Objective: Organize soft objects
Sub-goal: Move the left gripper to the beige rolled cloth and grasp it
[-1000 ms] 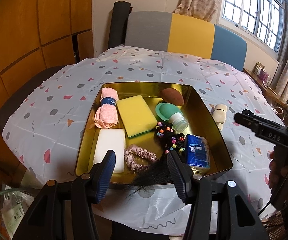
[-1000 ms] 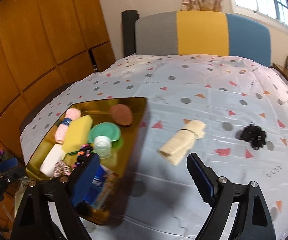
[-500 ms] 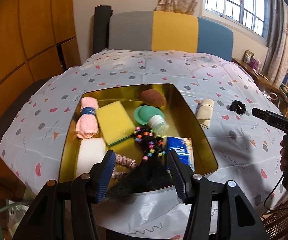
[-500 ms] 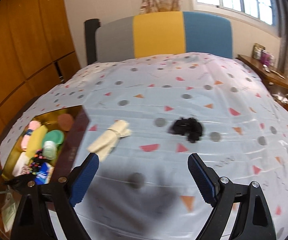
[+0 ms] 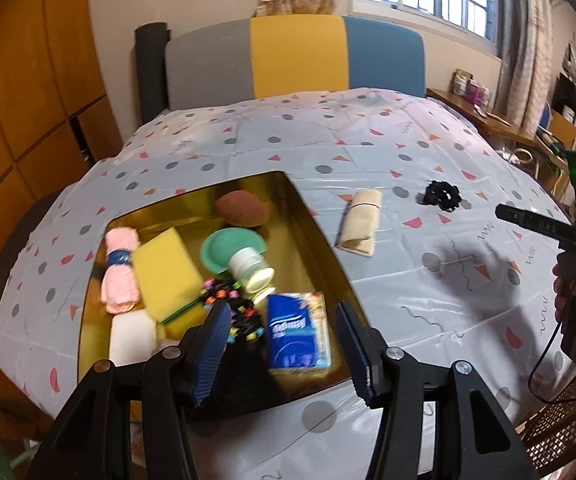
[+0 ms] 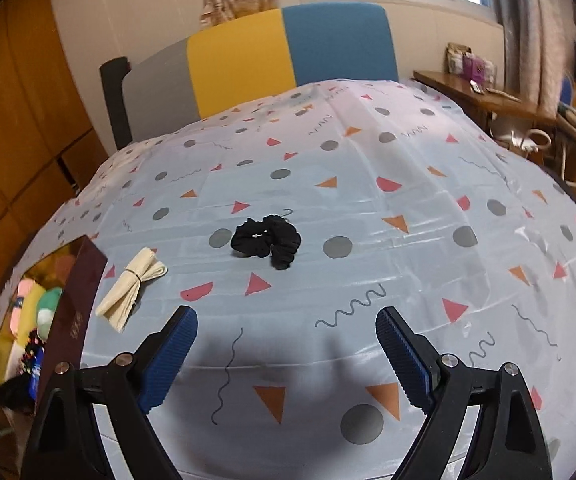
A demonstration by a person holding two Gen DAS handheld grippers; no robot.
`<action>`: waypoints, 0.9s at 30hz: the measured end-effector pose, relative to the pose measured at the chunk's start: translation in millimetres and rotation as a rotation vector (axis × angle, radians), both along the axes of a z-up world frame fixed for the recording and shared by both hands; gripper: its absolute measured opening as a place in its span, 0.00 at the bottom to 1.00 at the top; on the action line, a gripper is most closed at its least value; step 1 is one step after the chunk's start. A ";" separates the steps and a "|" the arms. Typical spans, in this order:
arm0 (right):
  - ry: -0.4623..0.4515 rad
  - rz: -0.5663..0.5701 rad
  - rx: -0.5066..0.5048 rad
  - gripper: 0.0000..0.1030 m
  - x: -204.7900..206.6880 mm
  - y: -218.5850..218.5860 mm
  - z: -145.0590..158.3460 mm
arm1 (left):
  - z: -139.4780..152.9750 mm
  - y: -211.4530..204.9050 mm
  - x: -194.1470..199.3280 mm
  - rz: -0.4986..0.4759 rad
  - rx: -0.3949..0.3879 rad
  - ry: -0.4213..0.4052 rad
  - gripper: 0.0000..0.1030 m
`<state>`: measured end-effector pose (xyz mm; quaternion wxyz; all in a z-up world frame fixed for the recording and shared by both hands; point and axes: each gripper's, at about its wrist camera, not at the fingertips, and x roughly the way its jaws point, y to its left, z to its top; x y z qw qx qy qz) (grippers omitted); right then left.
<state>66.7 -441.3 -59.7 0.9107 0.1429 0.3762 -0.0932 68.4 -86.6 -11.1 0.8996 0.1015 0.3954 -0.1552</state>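
Bare cloth surrounds the black scrunchie [image 6: 266, 240]; cream roll [image 6: 131, 289] lies seemingly apart.

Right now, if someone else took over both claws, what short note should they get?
Left claw: open, empty, over the near end of the gold tray.
Right claw: open wide, empty, above the tablecloth, short of the black scrunchie.
Done: sponge, pink towel and tissue pack lie in the tray.
Left: the scrunchie and the cream rolled cloth lie outside on the tablecloth.

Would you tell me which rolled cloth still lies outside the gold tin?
The cream rolled cloth, lying on the tablecloth just right of the tin; the pink one is inside.
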 end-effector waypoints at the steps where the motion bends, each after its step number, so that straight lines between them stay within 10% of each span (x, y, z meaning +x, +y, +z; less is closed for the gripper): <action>1: 0.004 -0.008 -0.002 0.89 0.6 -0.5 0.2 | -0.4 -3.0 0.8 -0.005 0.002 0.002 0.53; 27: -0.008 -0.077 0.102 0.90 -2.3 -11.7 5.5 | -37.3 -133.0 118.2 -0.206 0.034 0.159 0.53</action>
